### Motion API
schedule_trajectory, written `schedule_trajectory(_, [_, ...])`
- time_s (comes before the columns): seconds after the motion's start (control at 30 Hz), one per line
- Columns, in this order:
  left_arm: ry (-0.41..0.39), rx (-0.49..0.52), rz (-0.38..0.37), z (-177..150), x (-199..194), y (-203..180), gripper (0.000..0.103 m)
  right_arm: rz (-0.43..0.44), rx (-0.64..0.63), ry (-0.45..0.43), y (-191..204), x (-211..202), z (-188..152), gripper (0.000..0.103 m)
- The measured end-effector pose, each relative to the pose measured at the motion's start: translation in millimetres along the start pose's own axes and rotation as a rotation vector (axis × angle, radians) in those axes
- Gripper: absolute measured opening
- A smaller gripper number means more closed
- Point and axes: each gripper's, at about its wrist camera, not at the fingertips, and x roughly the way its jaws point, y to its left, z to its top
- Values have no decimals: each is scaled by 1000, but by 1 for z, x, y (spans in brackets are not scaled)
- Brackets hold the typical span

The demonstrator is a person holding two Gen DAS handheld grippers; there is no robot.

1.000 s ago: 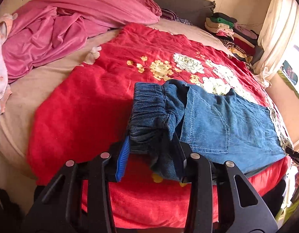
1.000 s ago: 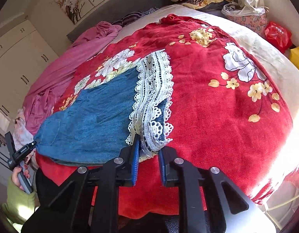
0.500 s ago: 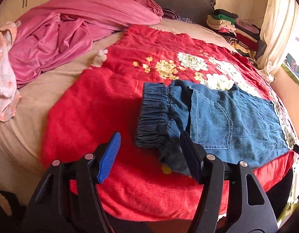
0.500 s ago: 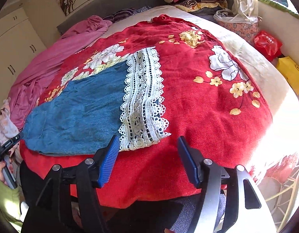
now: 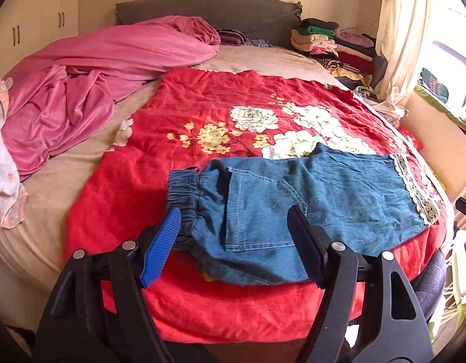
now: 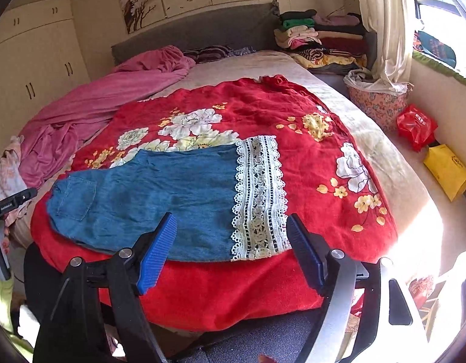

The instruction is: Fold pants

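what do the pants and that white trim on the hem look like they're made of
Pants: soft, matte blue denim, judging by the visible topstitching, the patch pocket and the gathered elastic waistband. Hem trim: white openwork lace, possibly cotton crochet, with scalloped edges and holes that show dark.

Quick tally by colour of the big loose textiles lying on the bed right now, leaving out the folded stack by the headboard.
Blue: 1, the denim pants with a white lace hem
Red: 1, the floral blanket under them
Pink: 1, the rumpled duvet
Total: 3
Both the left gripper and right gripper are open, holding nothing.
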Motion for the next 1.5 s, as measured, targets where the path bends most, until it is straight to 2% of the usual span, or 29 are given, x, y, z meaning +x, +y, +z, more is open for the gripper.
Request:
schedule_trajectory(0.17, [6, 50, -47, 10, 11, -31, 67, 33, -46, 5, 23, 8, 4, 79])
schedule_trajectory(0.5, [66, 137, -156, 20, 57, -91, 68, 68, -102, 109, 57, 62, -5, 79])
schedule_trajectory(0.67, [144, 167, -199, 3, 87, -109, 68, 44, -64, 180, 49, 89, -15, 79])
schedule_trajectory(0.83, [213, 200, -164, -17, 115, -110, 68, 35, 18, 258, 26, 111, -28, 79])
schedule_trajectory(1.0, [230, 204, -142, -28, 129, -103, 68, 51, 38, 253, 24, 111, -29, 79])
schedule_trajectory(1.17, [225, 197, -156, -22, 118, -105, 71, 77, 95, 184, 12, 81, -23, 79])
schedule_trajectory(1.5, [159, 264, -184, 9, 93, -138, 74, -2, 190, 67, -34, 26, -23, 79])
